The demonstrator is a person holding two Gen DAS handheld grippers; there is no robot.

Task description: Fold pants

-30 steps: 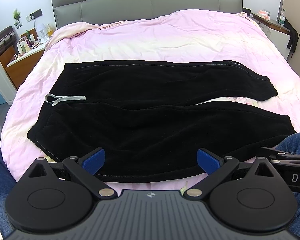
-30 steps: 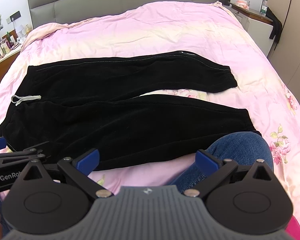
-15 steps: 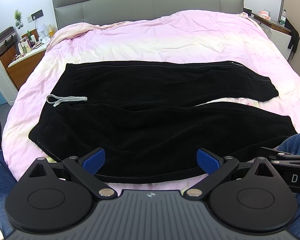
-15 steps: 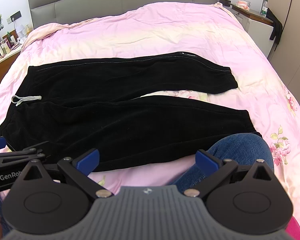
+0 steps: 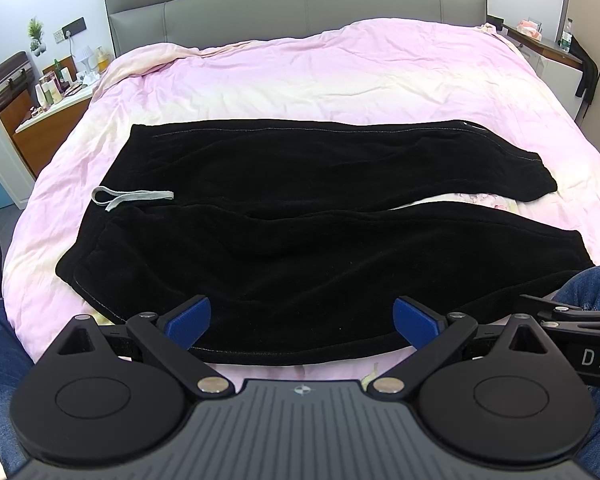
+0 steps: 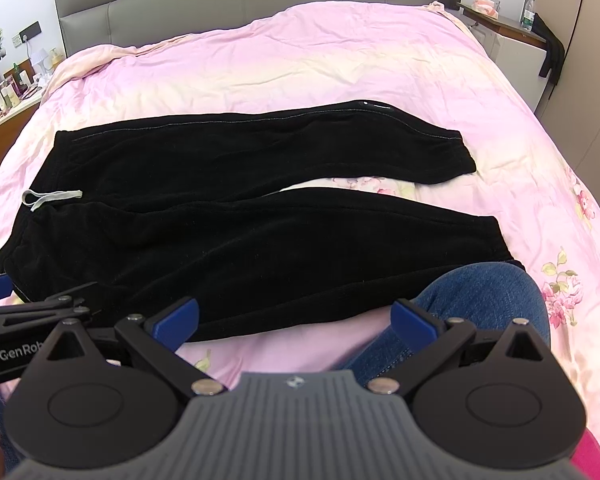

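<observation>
**Pants spread flat, both grippers wide and empty**

Pants (image 5: pixel 300 240) lay unfolded across the pink duvet (image 5: pixel 340 72) of the bed, black and stretched sideways. Measured from the grey headboard (image 5: pixel 296 4), the waistband sat toward its left end and the two cuffs toward its right end. The leg nearer the headboard ran almost straight; the leg farther from it bowed a little, and a sliver of duvet showed between the two near the cuffs. A pale grey drawstring (image 5: pixel 130 198) lay looped on the fabric at the waistband end, about midway across the waist.

Your left gripper (image 5: pixel 302 318) hung on the side of the pants farthest from the headboard, above their near hem, its blue pads (image 5: pixel 188 318) spread far apart with nothing between them. Whether those pads touched the cloth could not be told.

Your right gripper (image 6: pixel 296 316) sat at the same far side, nearer the cuff end, equally wide and holding nothing. One of its pads hung over the hem of the pants, the other over your knee in blue jeans (image 6: pixel 484 296), which rested on the duvet just beside the nearer cuff.

A cluttered wooden nightstand (image 5: pixel 48 120) stood left of the headboard.
</observation>
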